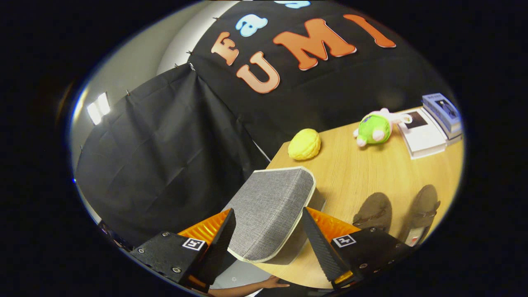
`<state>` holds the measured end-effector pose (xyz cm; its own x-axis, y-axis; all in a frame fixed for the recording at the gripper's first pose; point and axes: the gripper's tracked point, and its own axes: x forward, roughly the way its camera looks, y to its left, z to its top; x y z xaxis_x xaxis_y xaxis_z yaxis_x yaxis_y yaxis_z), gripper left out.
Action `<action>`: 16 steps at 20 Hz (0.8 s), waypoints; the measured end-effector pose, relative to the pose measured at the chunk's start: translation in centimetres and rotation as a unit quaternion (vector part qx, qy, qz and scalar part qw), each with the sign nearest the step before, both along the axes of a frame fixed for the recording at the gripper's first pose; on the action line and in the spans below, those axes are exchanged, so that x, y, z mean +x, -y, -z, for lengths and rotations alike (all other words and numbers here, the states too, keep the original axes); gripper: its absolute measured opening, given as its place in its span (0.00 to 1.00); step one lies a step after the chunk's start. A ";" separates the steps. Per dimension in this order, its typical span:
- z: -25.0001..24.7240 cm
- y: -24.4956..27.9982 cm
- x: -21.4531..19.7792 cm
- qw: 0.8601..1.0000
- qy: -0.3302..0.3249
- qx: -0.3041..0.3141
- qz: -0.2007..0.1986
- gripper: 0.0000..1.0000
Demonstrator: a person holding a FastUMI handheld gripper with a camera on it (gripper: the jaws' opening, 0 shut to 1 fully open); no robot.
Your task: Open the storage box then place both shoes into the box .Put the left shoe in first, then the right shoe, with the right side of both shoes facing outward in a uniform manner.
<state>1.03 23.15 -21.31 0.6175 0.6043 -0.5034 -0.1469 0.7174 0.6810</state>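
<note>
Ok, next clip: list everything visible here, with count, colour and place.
Storage box: one, grey fabric with pale trim, on the table between the jaws, tilted.
Shoes: two, brown, on the table beyond the right finger.
Yellow toy: one, beyond the box.
Plush toy: one, green and pink, beside the books.
Books: a white and blue stack, at the far corner.
Table: one, light wood.
Hand: one, at the table's near edge.
Gripper: one, jaws open around the box.
</note>
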 end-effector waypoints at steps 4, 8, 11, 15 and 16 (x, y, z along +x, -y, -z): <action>3.6 -1.1 0.6 0.998 -0.052 0.017 -0.007 0.96; 6.8 -2.5 1.1 0.994 -0.102 0.046 -0.003 0.96; 7.9 -3.9 1.9 0.991 -0.110 0.076 -0.007 0.96; 8.4 -4.7 2.1 0.989 -0.100 0.104 -0.019 0.96; 8.6 -4.8 2.2 0.989 -0.102 0.110 -0.018 0.96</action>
